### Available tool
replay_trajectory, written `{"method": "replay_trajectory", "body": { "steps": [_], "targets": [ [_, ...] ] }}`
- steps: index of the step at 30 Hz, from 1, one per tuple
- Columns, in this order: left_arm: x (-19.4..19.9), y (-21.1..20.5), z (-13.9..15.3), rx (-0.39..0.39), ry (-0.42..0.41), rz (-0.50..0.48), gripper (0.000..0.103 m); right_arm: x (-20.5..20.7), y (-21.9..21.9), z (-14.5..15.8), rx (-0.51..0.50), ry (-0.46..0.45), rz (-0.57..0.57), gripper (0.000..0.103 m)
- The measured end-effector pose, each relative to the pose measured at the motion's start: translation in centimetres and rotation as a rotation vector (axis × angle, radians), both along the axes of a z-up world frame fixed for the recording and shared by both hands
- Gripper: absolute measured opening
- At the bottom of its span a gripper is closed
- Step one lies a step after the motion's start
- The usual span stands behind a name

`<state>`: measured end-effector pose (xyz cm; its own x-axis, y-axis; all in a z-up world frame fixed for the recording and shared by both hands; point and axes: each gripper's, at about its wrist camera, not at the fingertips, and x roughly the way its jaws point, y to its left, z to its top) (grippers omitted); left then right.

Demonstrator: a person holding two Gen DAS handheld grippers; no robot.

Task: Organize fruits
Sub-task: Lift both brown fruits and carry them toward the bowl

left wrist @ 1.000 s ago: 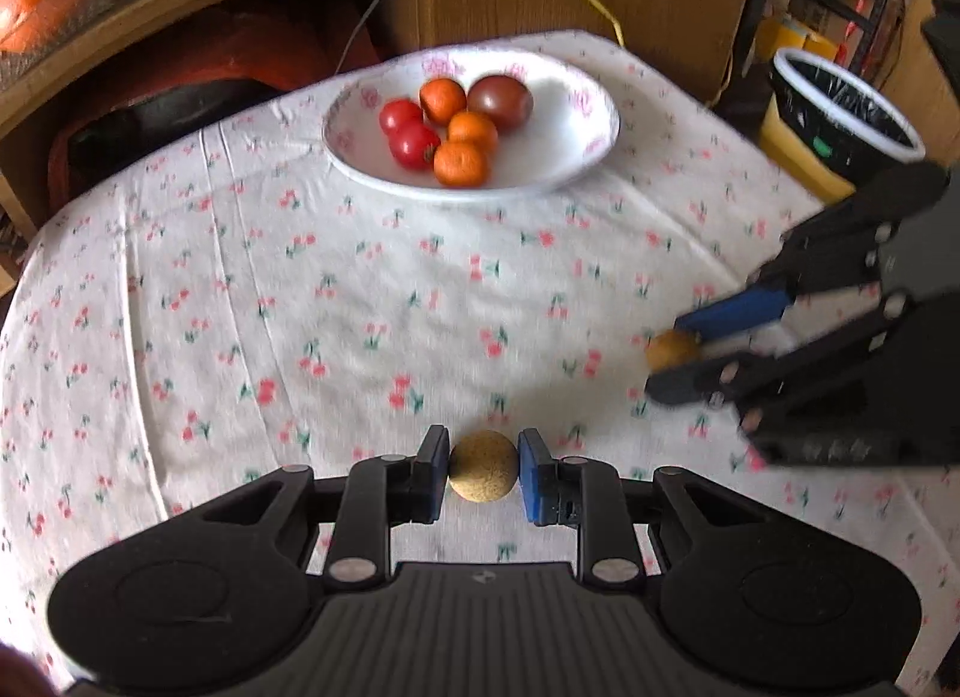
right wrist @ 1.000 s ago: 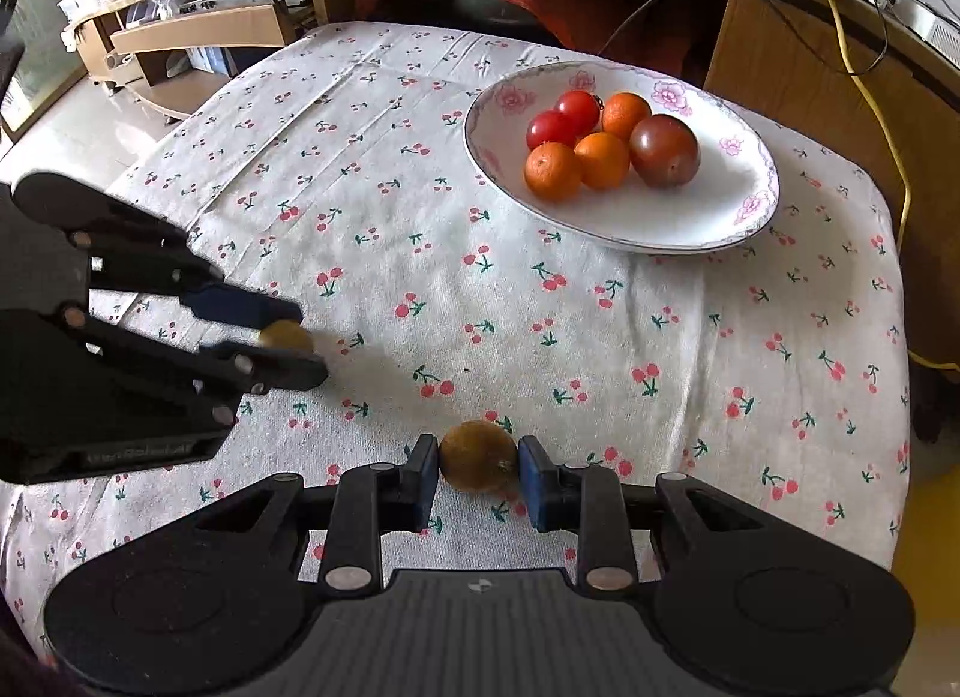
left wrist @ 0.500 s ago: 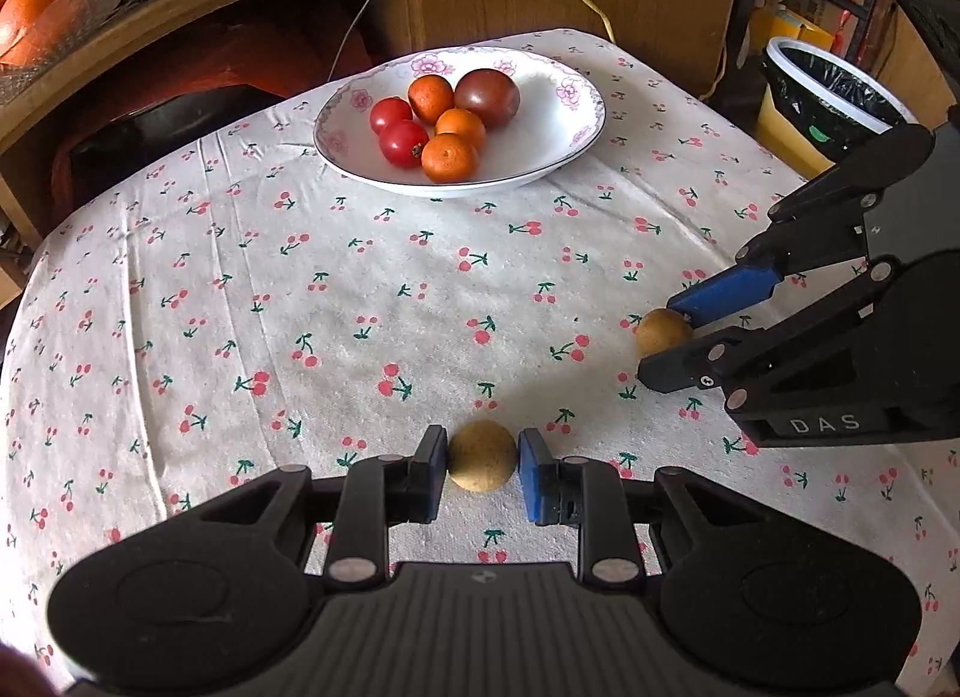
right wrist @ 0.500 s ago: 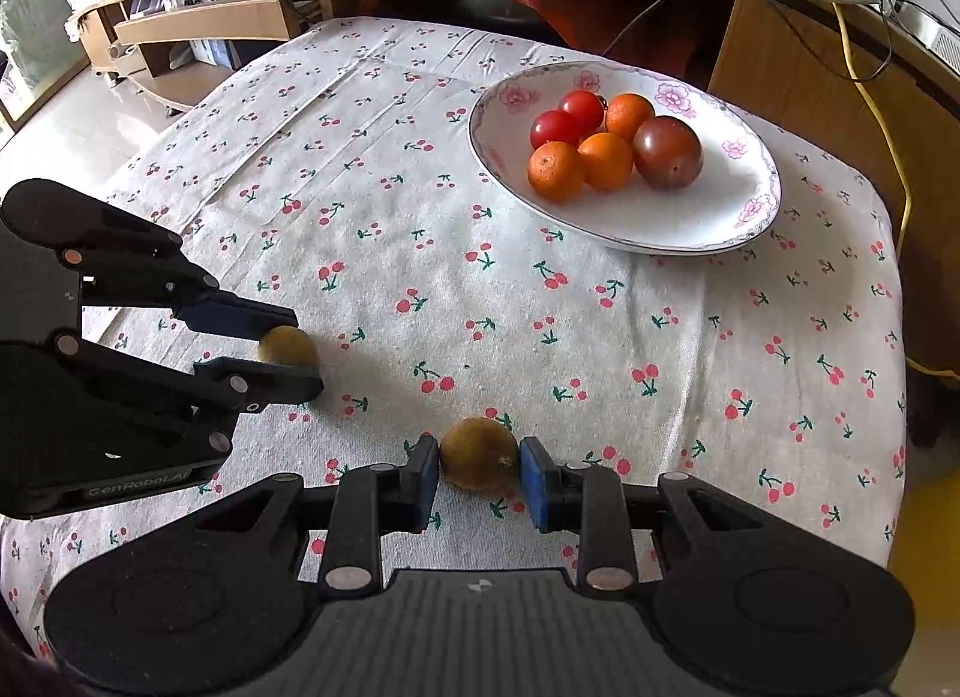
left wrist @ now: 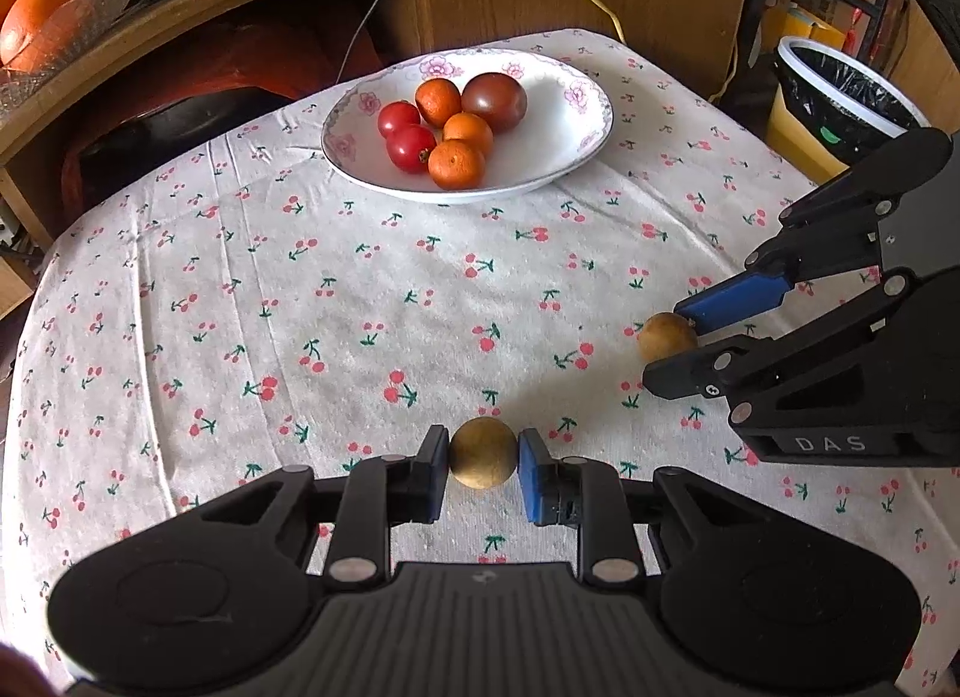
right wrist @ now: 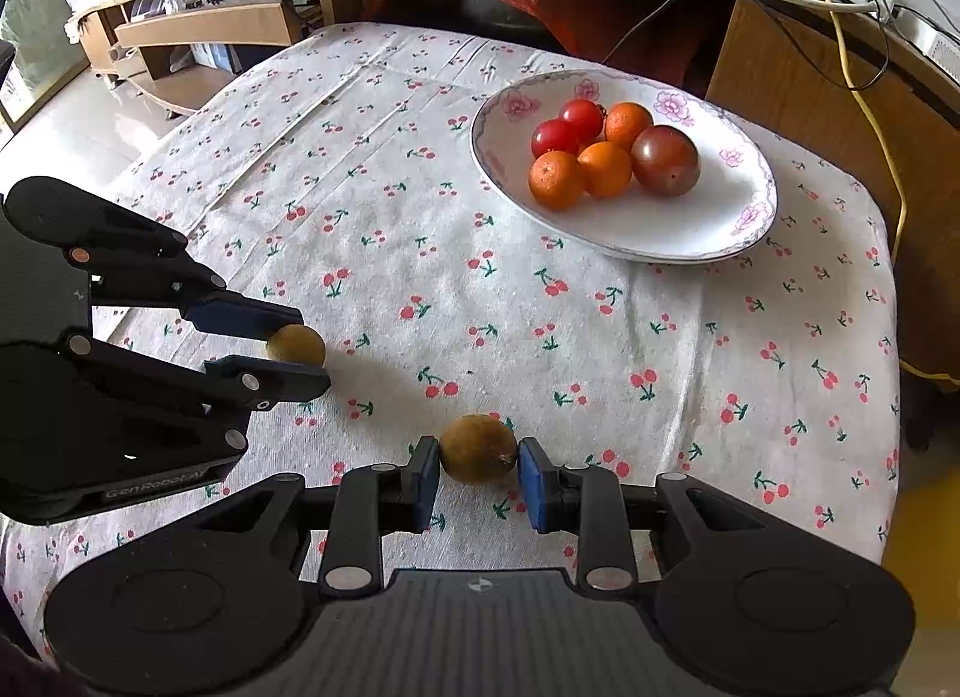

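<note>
The cherry-print tablecloth (left wrist: 336, 301) covered the table. The white plate (left wrist: 570, 139) stood at the far side, holding two red tomatoes, three oranges and one dark tomato (left wrist: 494, 101). My left gripper (left wrist: 483, 466) pinched one brown fruit (left wrist: 482, 453) at the near edge. My right gripper (right wrist: 478, 466) pinched a second brown fruit (right wrist: 477, 448) likewise, just right of the left.

Step in hand, as I judged it: both fruits were gripped, ready for transfer. The next move called for carrying each to the plate's bare rim area, clear of the pile.

I could not tell whether either fruit touched the cloth. Their undersides were hidden.
</note>
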<state>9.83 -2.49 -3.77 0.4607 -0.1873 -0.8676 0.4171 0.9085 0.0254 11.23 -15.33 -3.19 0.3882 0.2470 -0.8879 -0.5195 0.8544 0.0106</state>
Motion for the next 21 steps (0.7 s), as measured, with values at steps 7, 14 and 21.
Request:
{"method": "replay_trajectory", "body": {
  "steps": [7, 14, 21],
  "targets": [
    [0.5, -0.4, 0.6, 0.002, -0.02, 0.003, 0.033, 0.3, 0.0, 0.6, 0.011, -0.016, -0.009, 0.023],
    [1.0, -0.8, 1.6, 0.0, -0.054, 0.005, 0.033, 0.8, -0.4, 1.7, 0.031, -0.044, -0.029, 0.023],
    [1.6, -1.1, 2.3, 0.003, -0.076, 0.001, 0.033, 1.1, -0.3, 2.4, 0.039, -0.065, -0.033, 0.023]
  ]
}}
